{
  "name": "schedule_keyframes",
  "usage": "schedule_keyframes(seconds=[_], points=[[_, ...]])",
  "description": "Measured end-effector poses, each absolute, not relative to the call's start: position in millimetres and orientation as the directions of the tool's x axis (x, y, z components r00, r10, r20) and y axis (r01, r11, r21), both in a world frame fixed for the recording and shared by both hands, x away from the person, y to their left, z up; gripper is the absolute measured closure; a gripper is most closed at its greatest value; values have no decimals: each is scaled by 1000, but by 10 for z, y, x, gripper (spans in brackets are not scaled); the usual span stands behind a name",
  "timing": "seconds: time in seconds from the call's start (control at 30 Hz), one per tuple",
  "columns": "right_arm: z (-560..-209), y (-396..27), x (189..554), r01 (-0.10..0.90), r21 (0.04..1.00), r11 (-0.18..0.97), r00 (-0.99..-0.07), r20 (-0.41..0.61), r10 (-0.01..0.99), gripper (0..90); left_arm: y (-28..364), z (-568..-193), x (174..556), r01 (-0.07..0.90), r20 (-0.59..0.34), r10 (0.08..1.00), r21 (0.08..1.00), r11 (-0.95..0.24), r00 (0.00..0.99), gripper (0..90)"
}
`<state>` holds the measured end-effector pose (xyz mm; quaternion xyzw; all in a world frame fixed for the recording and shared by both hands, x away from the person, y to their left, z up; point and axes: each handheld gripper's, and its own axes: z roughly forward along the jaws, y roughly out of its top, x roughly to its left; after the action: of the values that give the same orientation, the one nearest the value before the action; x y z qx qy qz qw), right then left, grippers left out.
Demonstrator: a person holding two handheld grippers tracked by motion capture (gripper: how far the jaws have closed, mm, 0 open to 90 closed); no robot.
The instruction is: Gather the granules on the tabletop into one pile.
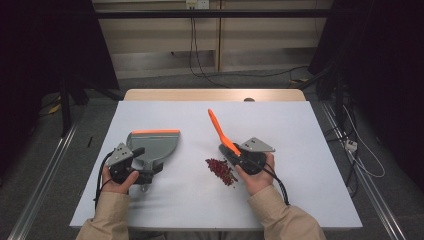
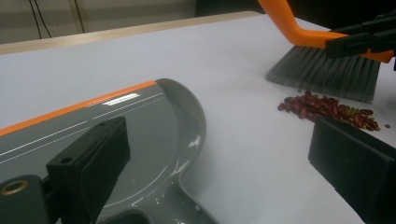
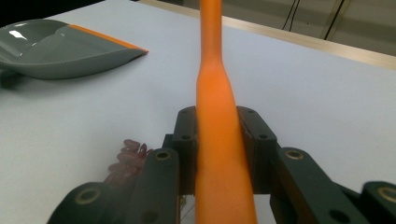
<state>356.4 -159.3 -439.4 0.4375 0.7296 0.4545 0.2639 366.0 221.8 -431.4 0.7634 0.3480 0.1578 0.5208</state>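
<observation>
A grey dustpan (image 1: 156,143) with an orange lip lies flat on the white table (image 1: 300,150), left of centre. My left gripper (image 1: 139,162) sits at its handle end. In the left gripper view the jaws of the left gripper (image 2: 222,140) stand wide apart, with the dustpan (image 2: 116,126) neck low between them and untouched. An orange-handled brush (image 1: 217,127) is clamped in my right gripper (image 1: 235,152); the jaws of the right gripper (image 3: 219,126) press both sides of the brush handle (image 3: 217,93). Its grey bristles (image 2: 327,72) stand just behind a small pile of red beans (image 1: 221,170).
The beans (image 2: 327,109) lie between the two grippers, right of the dustpan (image 3: 60,46). A wooden table edge (image 1: 215,94) shows beyond the white top. Cables (image 1: 200,65) trail on the floor behind, and metal rails (image 1: 45,170) run along both sides.
</observation>
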Motion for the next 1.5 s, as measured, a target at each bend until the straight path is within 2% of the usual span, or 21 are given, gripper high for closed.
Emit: schedule_keyframes(seconds=[0.27, 0.7, 0.9, 1.23, 1.3, 1.5], points=[[-4392, -1457, 3513, 356, 892, 279, -539, -48, 841, 713, 2220, -4315, 3661, 367, -119, 695, 904, -220, 709, 52], [-4228, -1610, 3584, 303, 926, 227, -595, -3, 804, 713, 2218, -4321, 3666, 371, -121, 696, 902, -221, 707, 52], [-4180, -1671, 3620, 327, 936, 128, -693, 145, 706, 713, 2222, -4320, 3666, 371, -121, 697, 903, -219, 707, 52], [-4334, -1589, 3493, 429, 899, 87, -807, 338, 484, 713, 2258, -4308, 3659, 373, -127, 703, 904, -208, 700, 52], [-4366, -1607, 3488, 441, 891, 107, -821, 352, 451, 713, 2257, -4309, 3660, 374, -127, 703, 904, -209, 699, 52], [-4479, -1678, 3536, 414, 880, 232, -871, 310, 381, 713, 2255, -4318, 3668, 379, -130, 704, 901, -210, 699, 52]])
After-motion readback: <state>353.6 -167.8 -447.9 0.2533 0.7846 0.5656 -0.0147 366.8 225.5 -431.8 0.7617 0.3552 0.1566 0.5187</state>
